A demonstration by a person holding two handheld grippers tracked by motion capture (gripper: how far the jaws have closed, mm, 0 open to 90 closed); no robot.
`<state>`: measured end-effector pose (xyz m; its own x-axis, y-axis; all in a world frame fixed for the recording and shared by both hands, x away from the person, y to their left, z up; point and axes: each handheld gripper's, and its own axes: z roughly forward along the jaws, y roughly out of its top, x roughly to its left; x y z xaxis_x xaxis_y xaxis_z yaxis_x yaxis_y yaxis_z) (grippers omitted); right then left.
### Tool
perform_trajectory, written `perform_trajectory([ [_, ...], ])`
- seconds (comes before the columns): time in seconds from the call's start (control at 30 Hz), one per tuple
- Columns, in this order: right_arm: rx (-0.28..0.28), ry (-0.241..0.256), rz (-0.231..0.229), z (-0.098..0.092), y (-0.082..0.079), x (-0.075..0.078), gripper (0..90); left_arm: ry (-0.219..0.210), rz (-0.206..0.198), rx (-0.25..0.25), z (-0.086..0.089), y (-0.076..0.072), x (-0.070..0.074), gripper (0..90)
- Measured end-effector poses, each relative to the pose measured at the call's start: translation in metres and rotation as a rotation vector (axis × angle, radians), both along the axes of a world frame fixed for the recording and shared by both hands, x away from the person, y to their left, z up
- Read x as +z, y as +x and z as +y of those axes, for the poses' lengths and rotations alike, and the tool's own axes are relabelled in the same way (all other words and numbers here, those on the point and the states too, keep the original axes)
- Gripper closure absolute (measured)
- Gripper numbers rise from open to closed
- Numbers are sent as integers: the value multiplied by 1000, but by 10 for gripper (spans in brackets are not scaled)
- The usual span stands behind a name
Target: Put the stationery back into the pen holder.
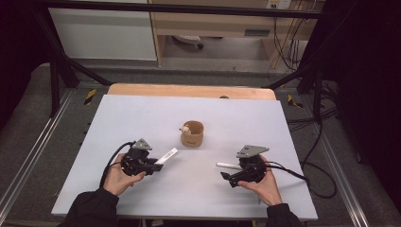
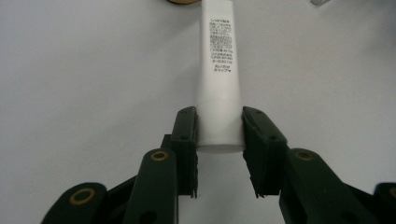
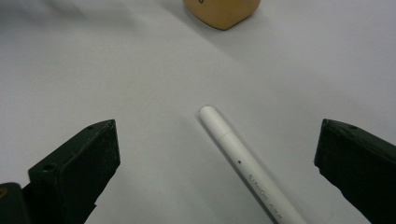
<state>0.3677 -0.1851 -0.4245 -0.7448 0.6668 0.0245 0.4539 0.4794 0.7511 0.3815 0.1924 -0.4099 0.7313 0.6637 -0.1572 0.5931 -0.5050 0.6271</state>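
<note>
The table (image 1: 142,118), under a pale grey sheet with a wood strip at its far edge, stands in a dim bay framed by dark bars, with a cabinet and loose cables behind. A tan cup (image 1: 192,133) sits near its middle, a small pale thing leaning at its rim; it looks like the place where things are being gathered.

Near and left of the cup, the left gripper (image 1: 158,164) is clamped on the cap end of a white tube (image 2: 219,79), whose printed body points toward the cup, probably so it can go in tail first.

Near and right of the cup, the right gripper (image 1: 227,177) has its jaws wide apart on either side of a white pen (image 3: 245,163) lying flat, likely lined up for a grasp.
</note>
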Motion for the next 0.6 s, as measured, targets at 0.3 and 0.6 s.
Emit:
perform_trajectory([
  [0.3, 60, -46, -30, 23, -4, 2, 11, 12, -5, -43, -11, -1, 6, 664],
  [0.6, 122, -82, -54, 47, -7, 5, 18, 32, -8, -94, -22, -1, 12, 664],
])
